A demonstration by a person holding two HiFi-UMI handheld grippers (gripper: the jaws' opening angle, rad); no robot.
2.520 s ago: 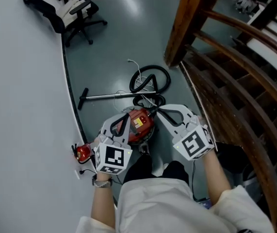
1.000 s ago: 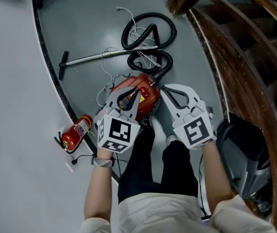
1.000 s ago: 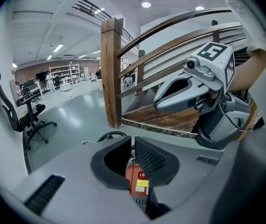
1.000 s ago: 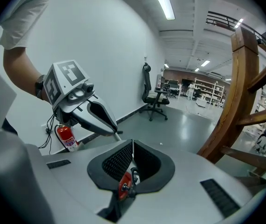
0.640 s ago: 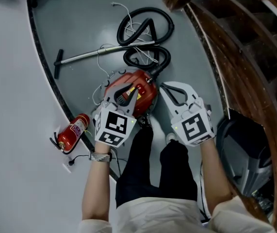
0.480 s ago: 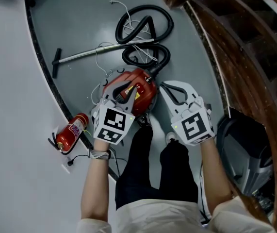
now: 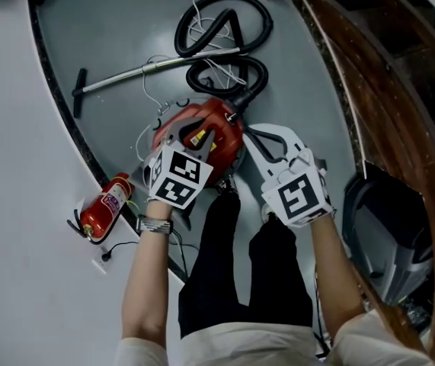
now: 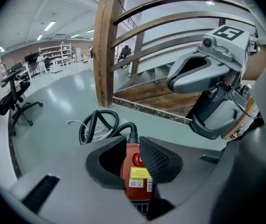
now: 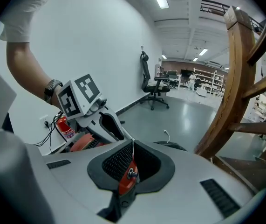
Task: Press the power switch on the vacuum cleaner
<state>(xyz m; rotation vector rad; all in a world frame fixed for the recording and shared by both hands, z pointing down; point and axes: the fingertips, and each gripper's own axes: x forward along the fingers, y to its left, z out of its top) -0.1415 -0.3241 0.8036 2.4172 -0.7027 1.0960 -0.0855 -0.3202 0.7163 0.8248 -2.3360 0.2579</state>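
The open left gripper (image 7: 185, 137) hangs just above the red vacuum cleaner (image 7: 215, 120) on the floor (image 7: 126, 21), its jaws having just been opening with the body between them not gripped, so I think the spread jaws may straddle the power switch and miss it, while the right gripper (image 7: 251, 133) beside the cleaner is closed and empty.

A glossy grey floor (image 7: 110, 21) meets a curved white wall (image 7: 11, 128). A dark wooden stair railing (image 7: 400, 75) rises opposite, a black swivel chair (image 9: 152, 88) beyond.
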